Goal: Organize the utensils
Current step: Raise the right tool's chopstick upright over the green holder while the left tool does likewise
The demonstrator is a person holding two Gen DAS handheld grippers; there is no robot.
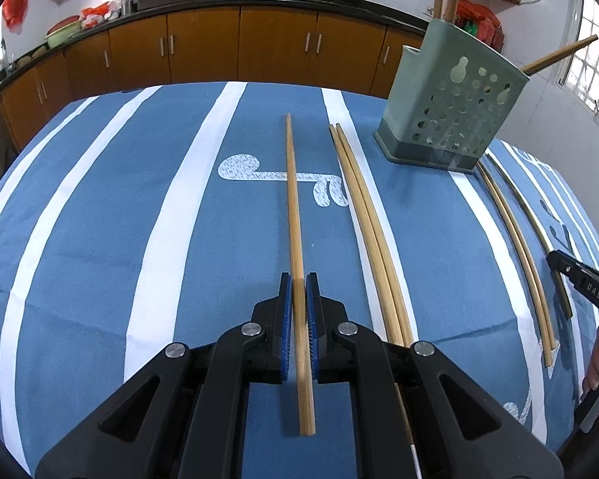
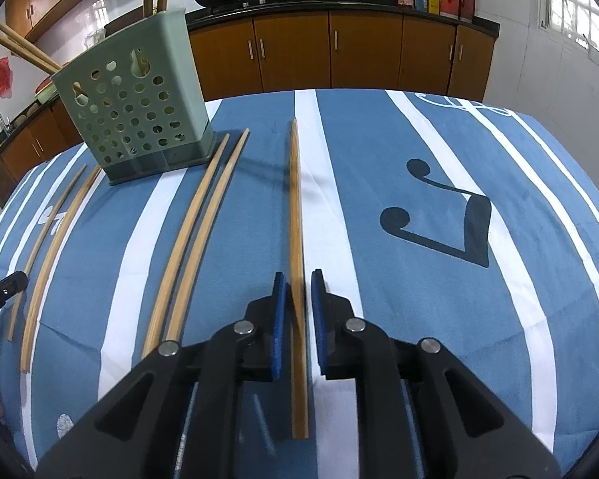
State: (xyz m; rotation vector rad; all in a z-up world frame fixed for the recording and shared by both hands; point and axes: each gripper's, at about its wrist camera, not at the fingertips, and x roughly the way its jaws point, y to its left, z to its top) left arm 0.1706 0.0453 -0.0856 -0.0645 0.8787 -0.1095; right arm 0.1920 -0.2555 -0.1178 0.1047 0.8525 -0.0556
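table, blue cloth with white stripes [image 1: 100, 239]: bears everything below.

green perforated holder [image 1: 451, 111]: upright at the far side of the cloth, several chopsticks already standing or leaning in it; to the right of the left gripper, to the left of the right gripper, so it lies between the two.

loose chopsticks: a touching pair [image 1: 363, 215] just right of the left gripper; another pair [image 2: 195, 231] left of the right gripper; all lie with long axes running away from the cameras, toward the holder's side.

left gripper [image 1: 298, 283]: blue pads pressed against a single chopstick [image 1: 293, 199], apparently clamped; the stick runs straight along the fingers, tip pointing away.

right gripper [image 2: 298, 279]: jaws partly apart around another single chopstick [image 2: 295, 199], a gap showing on the right pad; grip not yet made, by the look of it. same axis, along the fingers.

judgement: both sticks are about equally near the holder; each needs tipping upright before going in.
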